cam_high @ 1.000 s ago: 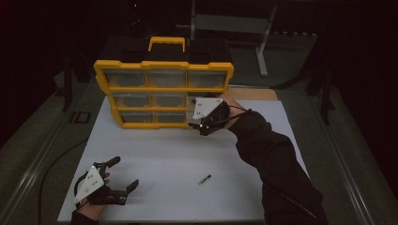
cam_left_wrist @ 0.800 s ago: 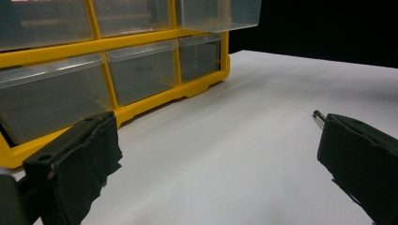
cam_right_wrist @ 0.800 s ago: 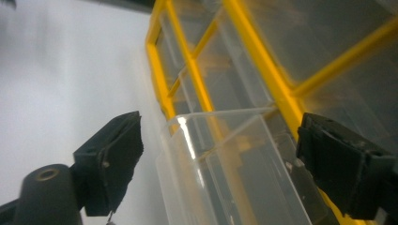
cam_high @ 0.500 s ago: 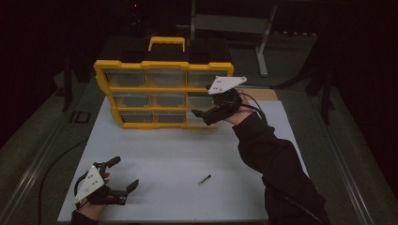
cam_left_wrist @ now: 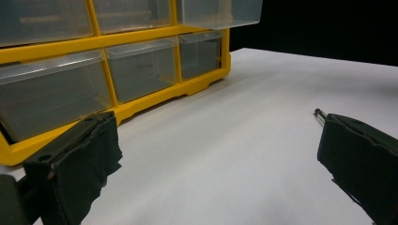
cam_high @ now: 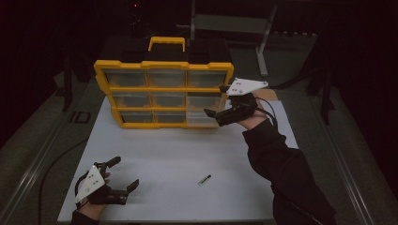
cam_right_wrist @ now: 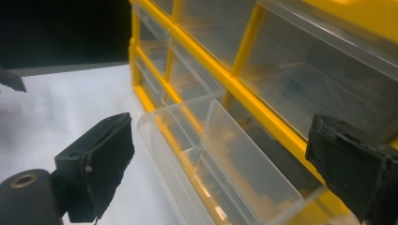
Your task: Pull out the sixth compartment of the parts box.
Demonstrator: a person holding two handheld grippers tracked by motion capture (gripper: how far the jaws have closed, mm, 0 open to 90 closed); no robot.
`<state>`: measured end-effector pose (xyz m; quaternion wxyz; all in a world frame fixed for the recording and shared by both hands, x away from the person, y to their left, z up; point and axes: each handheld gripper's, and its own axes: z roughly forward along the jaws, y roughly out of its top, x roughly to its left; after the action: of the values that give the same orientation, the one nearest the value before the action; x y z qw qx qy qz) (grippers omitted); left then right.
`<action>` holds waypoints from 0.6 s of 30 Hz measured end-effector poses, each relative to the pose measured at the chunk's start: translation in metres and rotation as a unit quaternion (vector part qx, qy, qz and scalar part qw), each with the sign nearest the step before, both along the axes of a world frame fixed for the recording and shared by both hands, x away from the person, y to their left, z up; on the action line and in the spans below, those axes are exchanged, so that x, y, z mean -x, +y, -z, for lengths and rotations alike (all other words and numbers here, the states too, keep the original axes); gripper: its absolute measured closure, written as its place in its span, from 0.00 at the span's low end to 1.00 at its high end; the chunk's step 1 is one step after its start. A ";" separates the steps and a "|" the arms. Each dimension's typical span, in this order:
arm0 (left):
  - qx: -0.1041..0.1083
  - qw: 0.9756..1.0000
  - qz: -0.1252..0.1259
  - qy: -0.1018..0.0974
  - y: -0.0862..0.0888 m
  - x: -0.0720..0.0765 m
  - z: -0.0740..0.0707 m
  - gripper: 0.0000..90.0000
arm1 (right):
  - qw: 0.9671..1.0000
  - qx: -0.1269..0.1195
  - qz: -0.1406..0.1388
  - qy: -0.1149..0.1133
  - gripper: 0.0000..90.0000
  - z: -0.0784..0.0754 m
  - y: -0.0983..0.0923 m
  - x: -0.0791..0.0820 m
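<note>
**Fingers spread wide beside a pulled-out clear drawer**

Fingers of the right gripper (cam_high: 217, 100) stand spread apart with nothing pinched between them, having just been opening; in the right gripper view one black padded finger (cam_right_wrist: 101, 164) sits low to the left and the other to the far right, and the clear plastic drawer (cam_right_wrist: 220, 168) juts out of the yellow plastic drawer cabinet (cam_high: 163, 93) between and beyond them, untouched; in the high view that drawer (cam_high: 202, 118) is the bottom right one, drawn a little out of the frame over the white desk (cam_high: 178, 154). To do this step well, I judge the open drawer should be left where it stands, the right hand drawn off without brushing the drawer's thin front lip, and the small dark metal bit (cam_high: 204, 179) lying on the desk fetched next with a low, level pinch across its shaft; it looks slim enough to roll or skid. The left gripper (cam_high: 124, 174) rests near the desk's near left corner, fingers likewise spread and empty, its view catching the bit's tip (cam_left_wrist: 319, 113) just past one finger.

Hard to make out: what the drawers contain, since the dim light and cloudy plastic blur everything inside; the bit's exact kind is too small to tell; the room around the desk is lost in darkness.
</note>
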<state>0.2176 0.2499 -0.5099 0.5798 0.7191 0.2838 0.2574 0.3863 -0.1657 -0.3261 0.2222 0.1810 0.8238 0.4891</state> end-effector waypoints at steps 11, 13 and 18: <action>-0.001 1.000 -0.001 0.000 -0.001 0.000 0.000 0.00 | 1.000 -0.017 0.025 0.003 0.09 0.017 -0.032 0.016; -0.003 1.000 -0.001 0.000 -0.001 0.000 0.001 0.00 | 0.999 -0.022 0.030 0.002 0.09 0.024 -0.040 0.023; -0.003 1.000 -0.002 0.001 -0.002 0.000 0.001 0.00 | 0.999 -0.024 0.032 0.004 0.09 0.034 -0.049 0.031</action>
<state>0.2177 0.2482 -0.5107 0.5769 0.7205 0.2852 0.2583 0.3552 -0.2142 -0.3597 0.2301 0.2145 0.8064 0.5008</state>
